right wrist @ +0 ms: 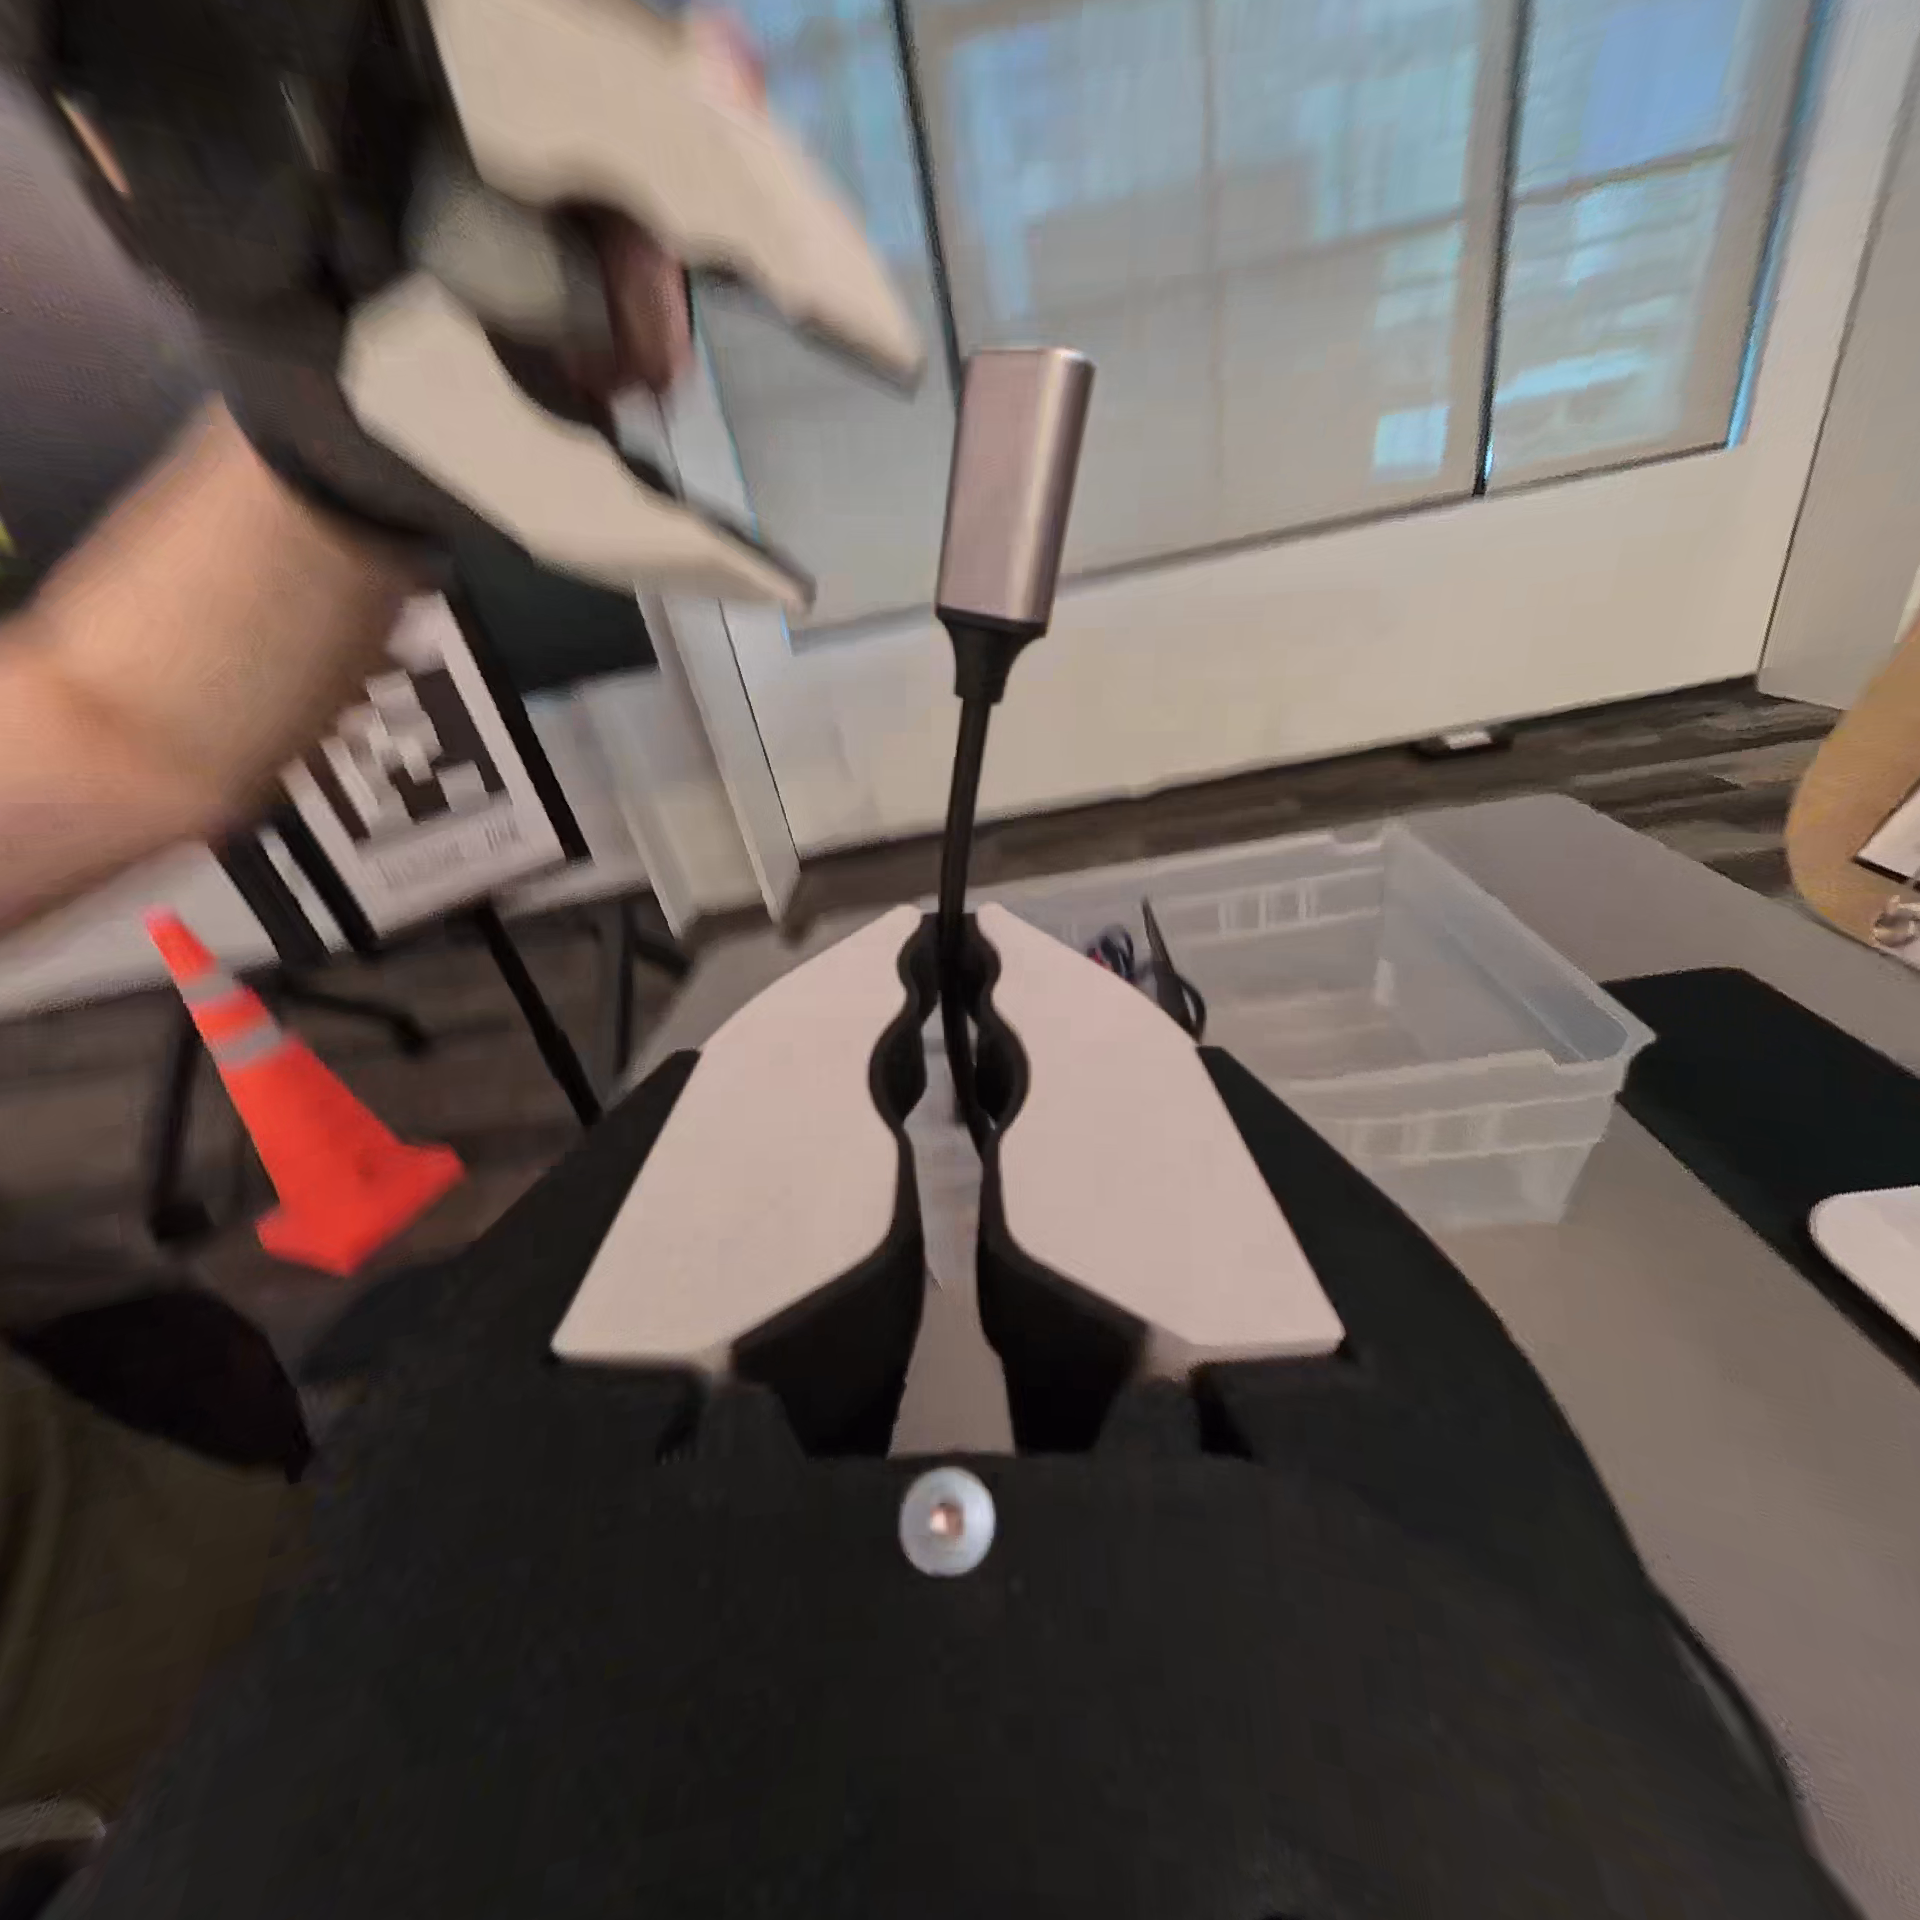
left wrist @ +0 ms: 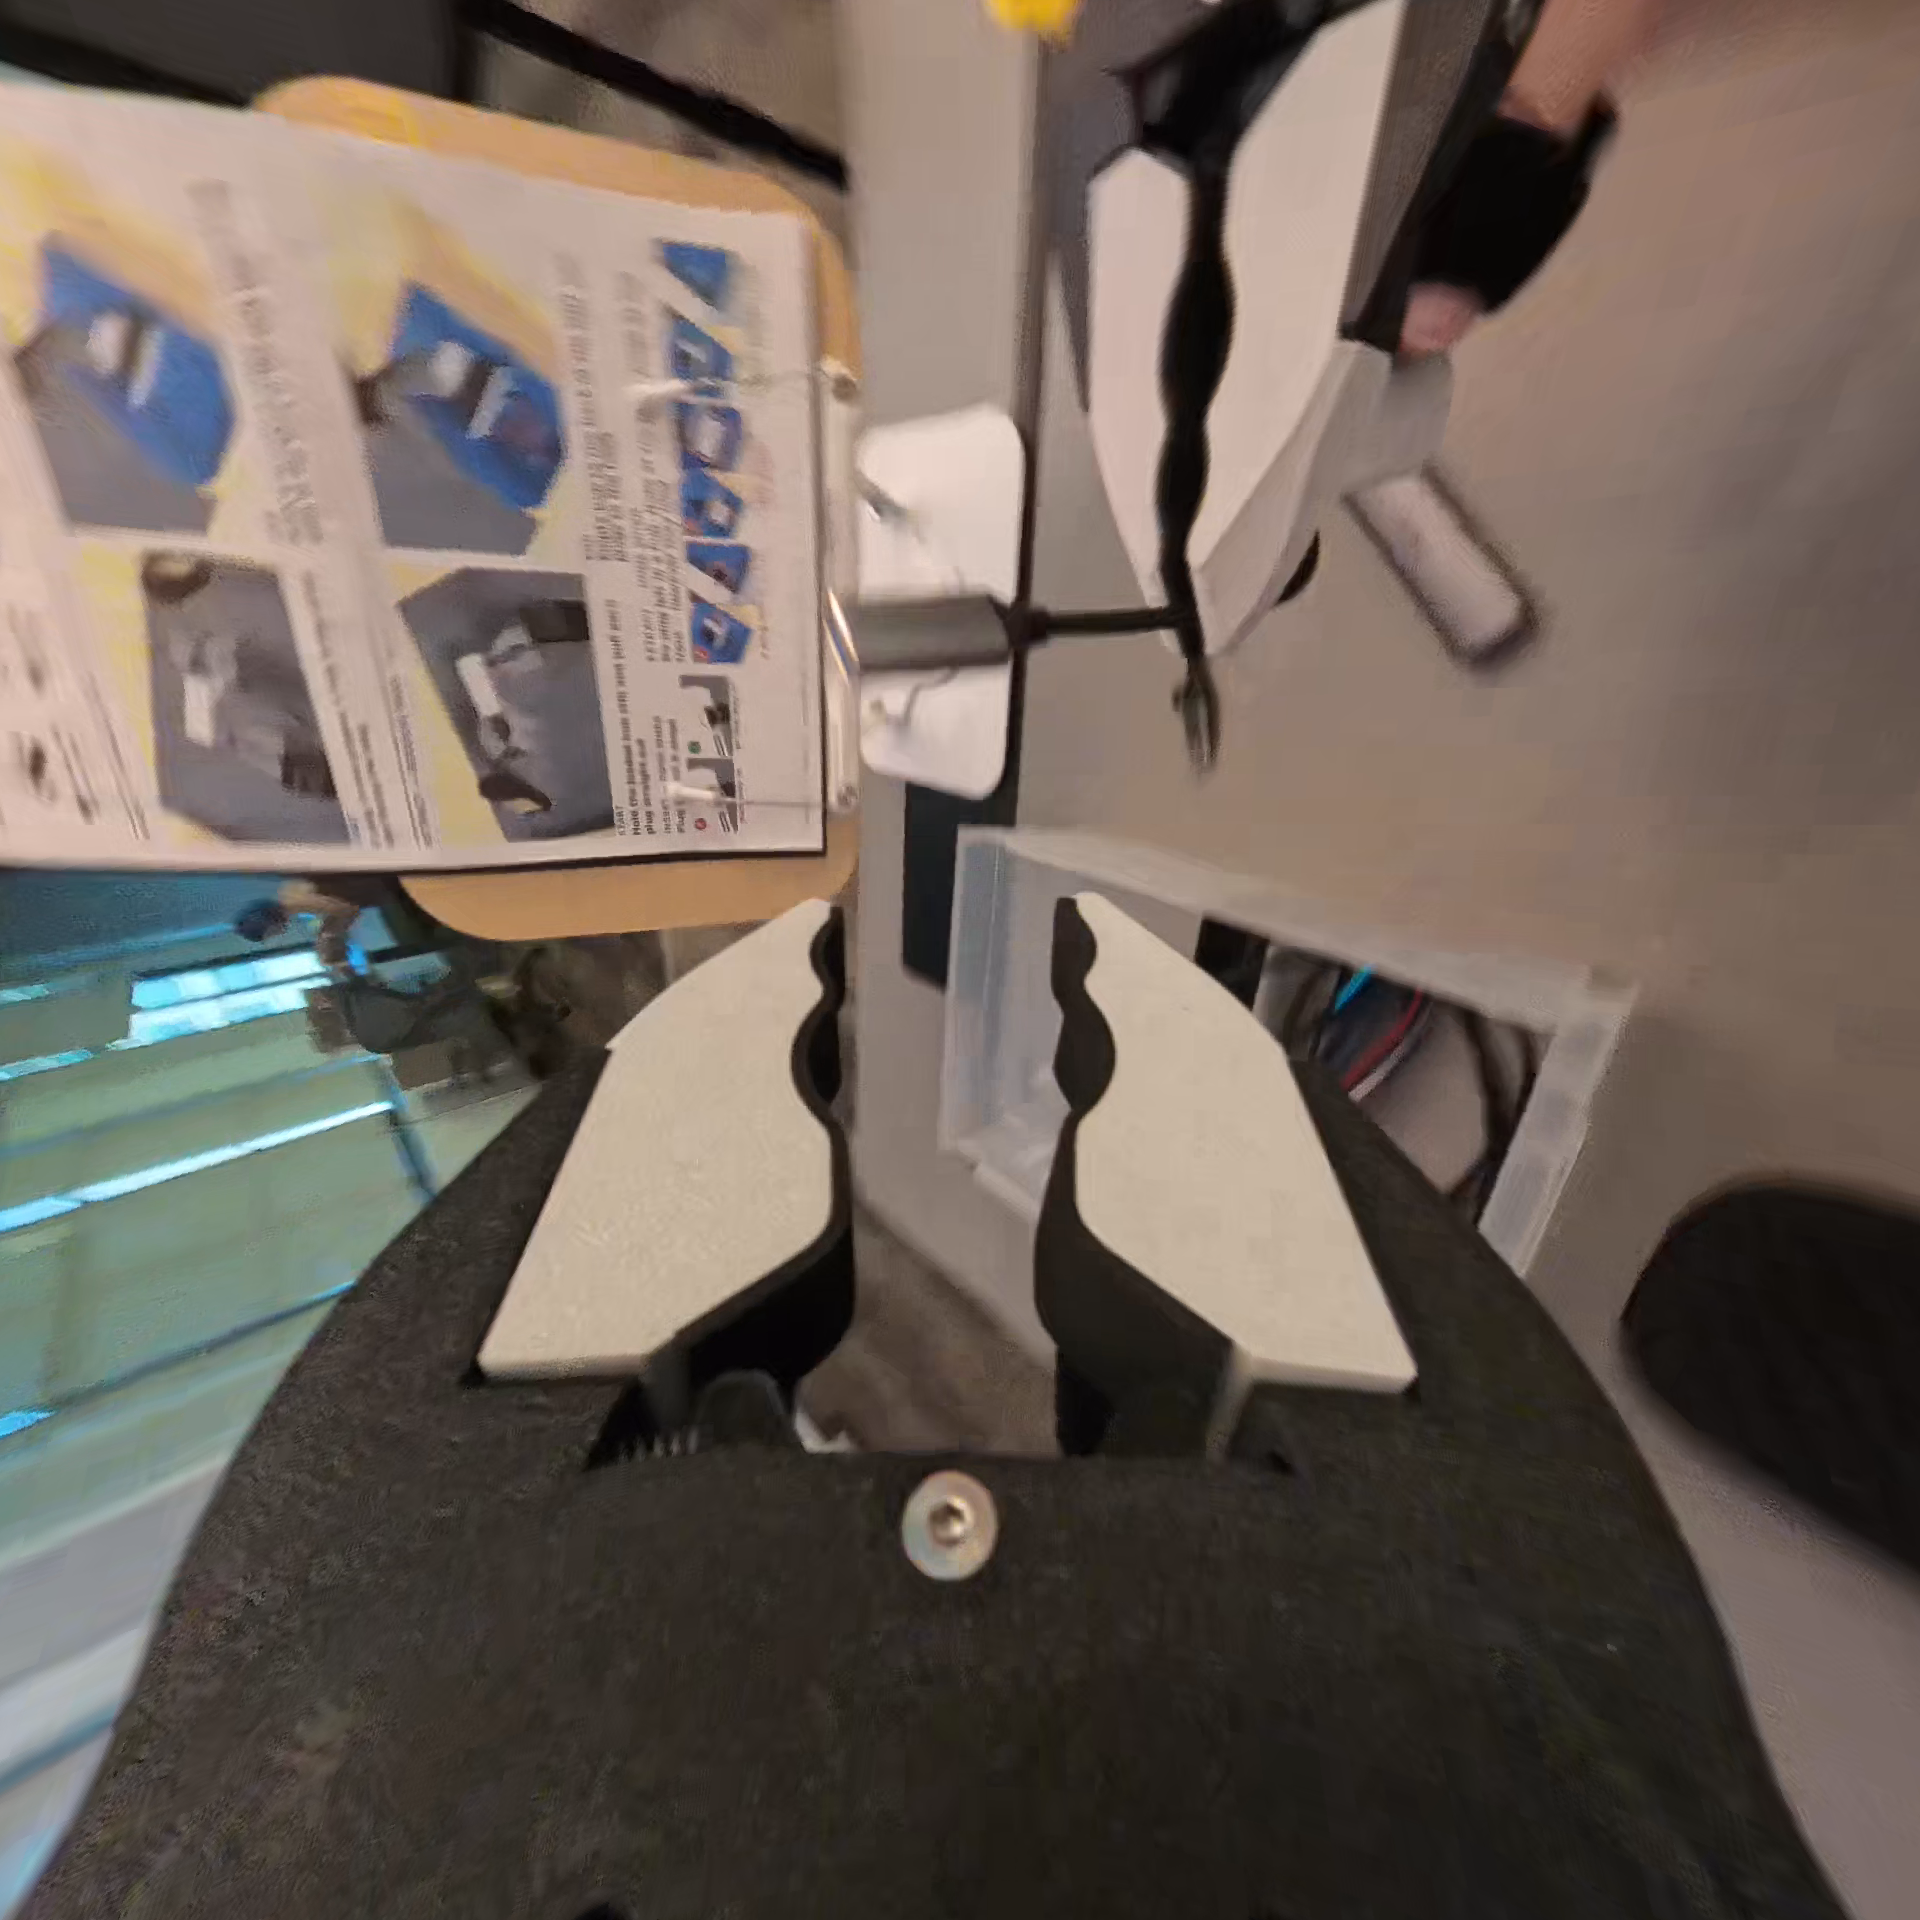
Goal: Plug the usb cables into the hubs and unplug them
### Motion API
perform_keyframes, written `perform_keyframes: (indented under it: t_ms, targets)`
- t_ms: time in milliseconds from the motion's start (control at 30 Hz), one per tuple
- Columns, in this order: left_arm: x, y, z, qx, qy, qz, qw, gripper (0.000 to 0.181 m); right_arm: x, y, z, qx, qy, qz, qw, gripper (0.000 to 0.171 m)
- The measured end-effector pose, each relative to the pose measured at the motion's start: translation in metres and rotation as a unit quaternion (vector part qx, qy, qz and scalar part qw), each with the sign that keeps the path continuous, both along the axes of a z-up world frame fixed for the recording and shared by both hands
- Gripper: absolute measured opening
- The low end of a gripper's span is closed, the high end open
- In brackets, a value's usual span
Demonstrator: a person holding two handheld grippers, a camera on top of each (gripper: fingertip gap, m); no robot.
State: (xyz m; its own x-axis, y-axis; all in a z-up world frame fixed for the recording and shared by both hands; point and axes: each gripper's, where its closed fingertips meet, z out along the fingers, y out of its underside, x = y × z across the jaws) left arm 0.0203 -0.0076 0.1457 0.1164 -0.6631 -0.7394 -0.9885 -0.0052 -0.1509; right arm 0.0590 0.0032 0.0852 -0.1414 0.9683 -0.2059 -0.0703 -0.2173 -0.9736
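My right gripper (right wrist: 951, 930) is shut on the thin black cable (right wrist: 961, 790) of a small grey metal USB hub (right wrist: 1013, 488), which stands up above its fingertips. The left wrist view shows the same right gripper (left wrist: 1195, 634) at the upper right, with the cable (left wrist: 1101, 621) and the hub (left wrist: 925, 634) sticking out to the left. A short plug end (left wrist: 1200, 717) dangles below its fingers. My left gripper (left wrist: 951, 914) is open and empty, well short of the hub. It also shows blurred at the upper left of the right wrist view (right wrist: 665, 436).
A clear plastic bin (right wrist: 1455, 1049) with cables in it sits on the grey table; it also shows in the left wrist view (left wrist: 1558, 1039). A clipboard with a printed sheet (left wrist: 416, 499) is on the left. A black mat (right wrist: 1766, 1070) and an orange cone (right wrist: 301, 1122) are farther off. Some 8 cm of space lies between my two pairs of fingers.
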Motion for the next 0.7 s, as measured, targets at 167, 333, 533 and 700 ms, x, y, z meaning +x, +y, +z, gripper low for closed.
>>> perform_keyframes:
  t_ms: [167,333,533,700]
  targets:
    - [0.0,-0.009,-0.021,0.011,-0.399,0.002,0.917,0.04,0.032,0.014,0.05,-0.192,0.166,0.036,0.966,0.004]
    - [0.028,-0.012,-0.061,0.015,-0.566,-0.008,0.824,0.048,0.041,0.011,0.062,-0.237,0.207,0.06,0.947,0.004]
    - [0.07,-0.001,-0.074,-0.025,-0.602,-0.036,0.797,0.049,0.038,0.003,0.065,-0.249,0.211,0.087,0.941,0.003]
    - [0.091,0.006,-0.075,-0.045,-0.599,-0.054,0.798,0.042,0.033,0.006,0.058,-0.263,0.207,0.097,0.937,0.004]
